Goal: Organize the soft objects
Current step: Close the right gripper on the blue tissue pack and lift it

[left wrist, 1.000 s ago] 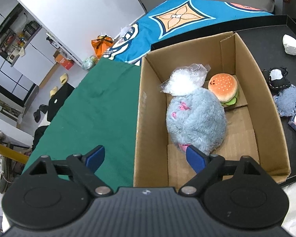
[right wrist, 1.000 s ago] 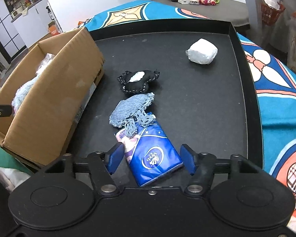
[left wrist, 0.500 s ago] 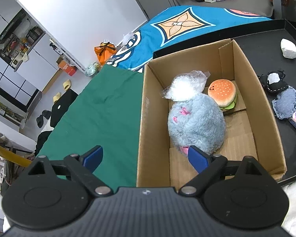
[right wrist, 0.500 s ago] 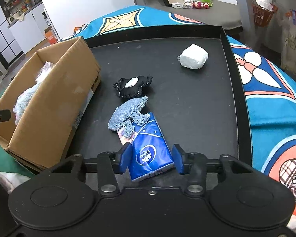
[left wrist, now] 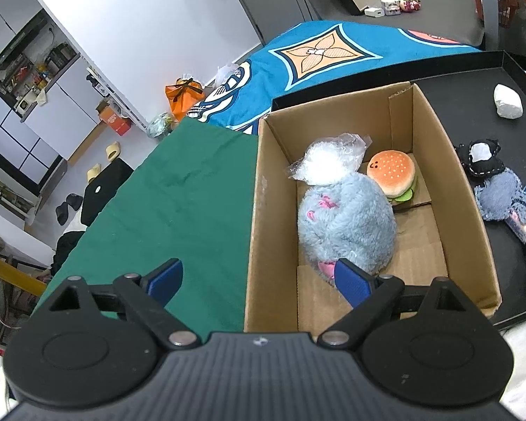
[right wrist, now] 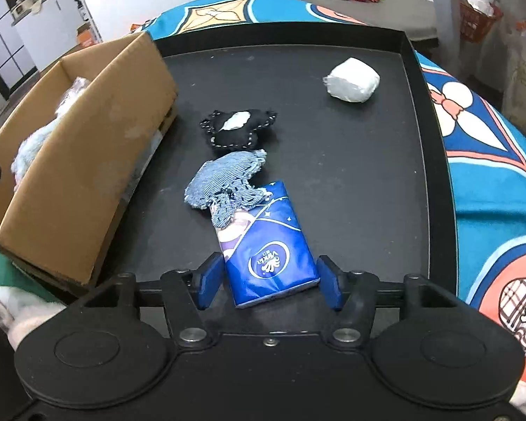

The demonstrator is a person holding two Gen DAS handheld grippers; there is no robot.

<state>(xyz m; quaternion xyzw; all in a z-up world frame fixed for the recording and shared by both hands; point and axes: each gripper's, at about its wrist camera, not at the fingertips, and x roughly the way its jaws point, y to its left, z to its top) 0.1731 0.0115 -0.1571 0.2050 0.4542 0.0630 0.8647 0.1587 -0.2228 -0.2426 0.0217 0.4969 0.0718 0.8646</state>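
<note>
A blue tissue pack (right wrist: 266, 249) lies on the black tray (right wrist: 368, 175), its near end between the fingers of my right gripper (right wrist: 268, 286). The jaws are opening, and a small gap shows on each side of the pack. A denim patch (right wrist: 224, 182) overlaps the pack's far end, with a black stitched cushion (right wrist: 236, 128) beyond it and a white wad (right wrist: 352, 79) at the far right. The cardboard box (left wrist: 473, 238) holds a grey-blue plush (left wrist: 347, 224), a burger plush (left wrist: 391, 172) and a clear bag of white filling (left wrist: 328, 161). My left gripper (left wrist: 259, 279) stands open across the box's near left corner.
A green cloth (left wrist: 179, 203) covers the surface left of the box. A blue patterned cloth (right wrist: 491, 175) lies under and to the right of the tray. The tray has a raised rim (right wrist: 435, 140). Floor clutter and cabinets sit far off to the left.
My right gripper's jaws narrowed around the tissue pack, then widened again; the pack still lies on the tray. The left gripper has stayed open in much the same place.
</note>
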